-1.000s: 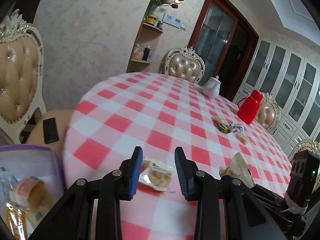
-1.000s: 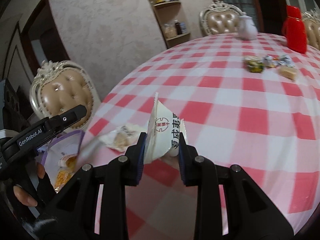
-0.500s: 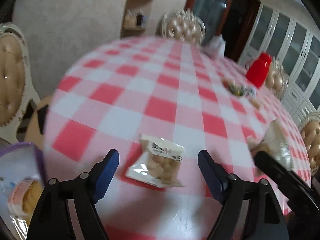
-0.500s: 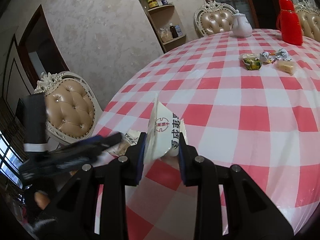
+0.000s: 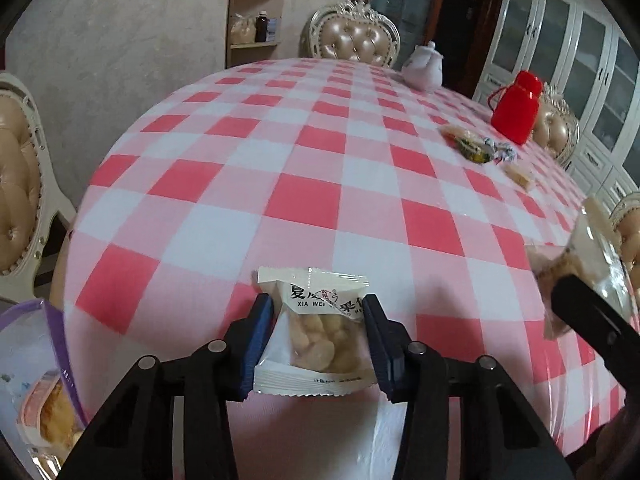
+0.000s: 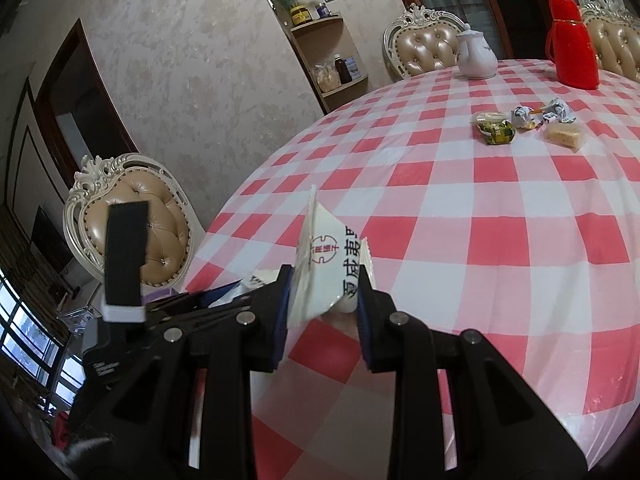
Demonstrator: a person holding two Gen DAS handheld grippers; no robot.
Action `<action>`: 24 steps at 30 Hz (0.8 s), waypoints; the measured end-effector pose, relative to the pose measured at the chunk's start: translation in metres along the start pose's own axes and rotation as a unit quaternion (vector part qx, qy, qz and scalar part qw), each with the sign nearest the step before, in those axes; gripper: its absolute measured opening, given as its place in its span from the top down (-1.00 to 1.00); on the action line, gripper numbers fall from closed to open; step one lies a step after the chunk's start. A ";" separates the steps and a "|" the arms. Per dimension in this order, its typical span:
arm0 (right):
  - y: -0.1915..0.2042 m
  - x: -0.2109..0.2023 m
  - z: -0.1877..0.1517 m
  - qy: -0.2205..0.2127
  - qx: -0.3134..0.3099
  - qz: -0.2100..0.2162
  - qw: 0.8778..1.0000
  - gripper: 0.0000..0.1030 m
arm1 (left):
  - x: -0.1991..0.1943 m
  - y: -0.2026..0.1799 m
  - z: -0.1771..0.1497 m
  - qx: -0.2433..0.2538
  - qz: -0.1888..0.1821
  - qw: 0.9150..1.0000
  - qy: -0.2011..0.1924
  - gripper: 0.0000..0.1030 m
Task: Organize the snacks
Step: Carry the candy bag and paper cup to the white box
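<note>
Plastic packet: snack packet (image 5: 316, 336) is lying on counter (image 5: 304, 184), light, crinkly, slippery.
Left tongs (image 5: 318, 336): closing, pinching its sides.
Right tongs (image 6: 322, 296): clenching another packet (image 6: 328, 264).

Right gripper (image 6: 322, 304) fingers (image 6: 280, 312) pinch a white snack packet (image 6: 326, 268).

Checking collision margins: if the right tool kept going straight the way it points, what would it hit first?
Likely the checked tablecloth: the right tool, shut on a white snack packet, points down at bare cloth just beyond it. Depth is uncertain.
</note>
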State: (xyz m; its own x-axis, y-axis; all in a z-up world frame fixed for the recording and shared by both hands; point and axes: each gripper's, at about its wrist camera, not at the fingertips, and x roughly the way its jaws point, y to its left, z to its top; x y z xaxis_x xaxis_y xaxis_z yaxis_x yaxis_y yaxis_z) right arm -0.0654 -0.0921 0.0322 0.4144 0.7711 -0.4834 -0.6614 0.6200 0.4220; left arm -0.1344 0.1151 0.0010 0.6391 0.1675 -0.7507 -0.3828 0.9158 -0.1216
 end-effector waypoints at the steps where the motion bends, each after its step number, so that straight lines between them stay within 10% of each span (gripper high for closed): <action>1: 0.000 0.000 0.000 0.000 -0.001 0.000 1.000 0.37 | -0.005 0.003 -0.003 -0.003 0.000 1.000 -0.009 0.10; 24: 0.070 0.023 -0.024 0.064 -0.078 0.131 0.986 0.36 | -0.115 0.084 -0.043 -0.041 0.076 0.992 -0.088 0.10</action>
State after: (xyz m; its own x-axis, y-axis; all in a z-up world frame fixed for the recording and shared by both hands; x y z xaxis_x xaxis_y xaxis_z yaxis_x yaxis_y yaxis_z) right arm -0.1174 -0.0345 0.0318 0.1412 0.8709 -0.4708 -0.8275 0.3648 0.4268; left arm -0.2687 0.1568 0.0488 0.6738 0.3700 -0.6396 -0.5327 0.8431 -0.0734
